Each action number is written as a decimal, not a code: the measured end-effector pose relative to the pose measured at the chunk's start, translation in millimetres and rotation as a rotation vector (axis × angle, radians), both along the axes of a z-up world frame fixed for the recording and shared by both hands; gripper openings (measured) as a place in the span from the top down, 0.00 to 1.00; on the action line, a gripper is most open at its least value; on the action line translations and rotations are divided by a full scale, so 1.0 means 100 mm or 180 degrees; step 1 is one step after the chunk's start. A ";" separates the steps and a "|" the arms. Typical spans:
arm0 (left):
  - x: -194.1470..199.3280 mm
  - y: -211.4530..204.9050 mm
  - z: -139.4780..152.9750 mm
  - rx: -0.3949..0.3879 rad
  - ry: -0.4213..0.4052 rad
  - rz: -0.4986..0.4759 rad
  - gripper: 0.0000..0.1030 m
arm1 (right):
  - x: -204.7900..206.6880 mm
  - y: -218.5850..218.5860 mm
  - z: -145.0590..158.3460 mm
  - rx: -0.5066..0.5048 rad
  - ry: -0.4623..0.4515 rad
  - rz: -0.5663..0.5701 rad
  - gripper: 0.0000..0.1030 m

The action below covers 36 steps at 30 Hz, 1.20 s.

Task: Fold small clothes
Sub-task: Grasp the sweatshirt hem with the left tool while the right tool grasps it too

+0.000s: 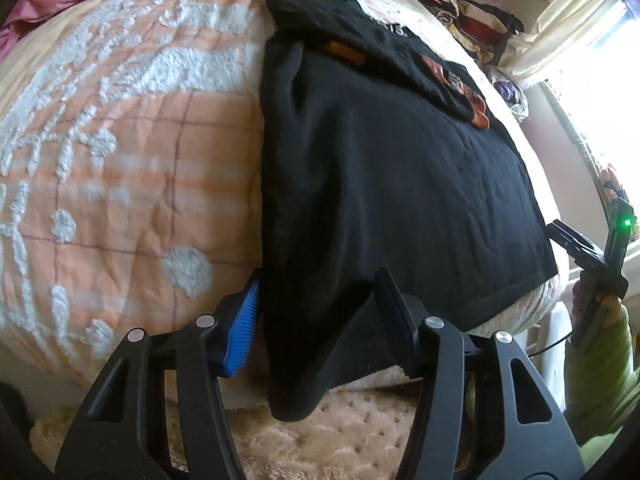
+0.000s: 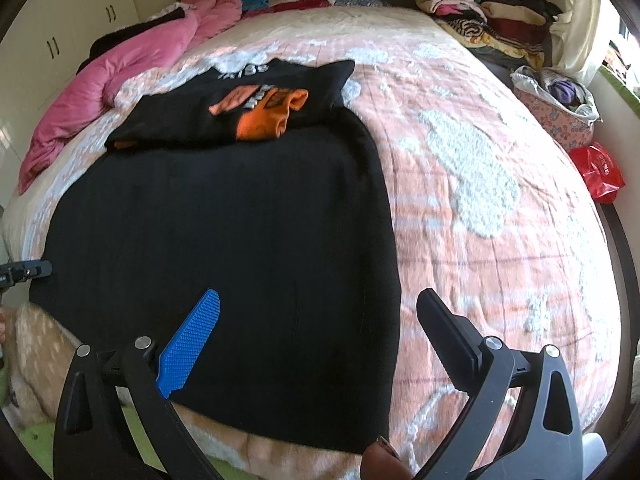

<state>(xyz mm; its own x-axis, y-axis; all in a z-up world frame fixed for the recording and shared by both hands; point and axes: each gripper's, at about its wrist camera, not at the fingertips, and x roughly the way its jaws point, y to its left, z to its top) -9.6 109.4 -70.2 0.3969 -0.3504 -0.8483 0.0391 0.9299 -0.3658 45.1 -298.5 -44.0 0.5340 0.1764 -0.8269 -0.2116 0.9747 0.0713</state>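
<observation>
A black garment [image 1: 392, 184] lies flat on the bed, its near corner hanging over the bed's edge. It also shows in the right wrist view [image 2: 240, 248]. A folded black top with orange print [image 2: 256, 108] lies at its far end. My left gripper [image 1: 320, 312] is open, its jaws either side of the garment's hanging near-left corner, the blue pad [image 1: 240, 328] beside the cloth. My right gripper [image 2: 320, 320] is open and empty, just above the garment's near right edge. The right gripper also shows in the left wrist view [image 1: 588, 256].
The bed has a peach quilt with white tufts [image 2: 500, 208]. A pink duvet [image 2: 120, 76] lies at its far left. Stacks of folded clothes [image 2: 480, 12] sit at the far right. A floral bag [image 2: 560, 108] and a red bag [image 2: 598, 172] stand beside the bed.
</observation>
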 end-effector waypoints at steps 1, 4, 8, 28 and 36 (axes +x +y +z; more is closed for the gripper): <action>-0.01 -0.02 -0.01 0.0004 0.0010 -0.0018 0.55 | -0.03 -0.02 -0.02 -0.0011 0.0029 0.0011 0.05; 0.00 -0.04 -0.02 0.0026 0.0015 -0.0035 0.55 | -0.09 -0.07 -0.05 -0.0011 0.0093 0.0026 0.05; 0.00 -0.04 -0.03 0.0036 0.0028 -0.0047 0.55 | -0.16 -0.17 -0.09 0.0020 0.0195 0.0042 0.05; 0.00 -0.13 -0.12 0.0113 0.0055 -0.0077 0.52 | -0.28 -0.23 -0.13 0.0269 0.0333 0.0403 0.90; -0.07 -0.06 -0.05 0.0095 -0.0002 -0.0030 0.93 | -0.23 -0.25 0.20 0.0695 -0.0100 0.0457 0.92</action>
<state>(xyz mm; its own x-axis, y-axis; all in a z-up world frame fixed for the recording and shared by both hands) -16.7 102.9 -75.3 0.3943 -0.3287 -0.8582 0.0482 0.9400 -0.3378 22.4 -323.0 -24.1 0.5155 0.4246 -0.7443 -0.3520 0.8969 0.2678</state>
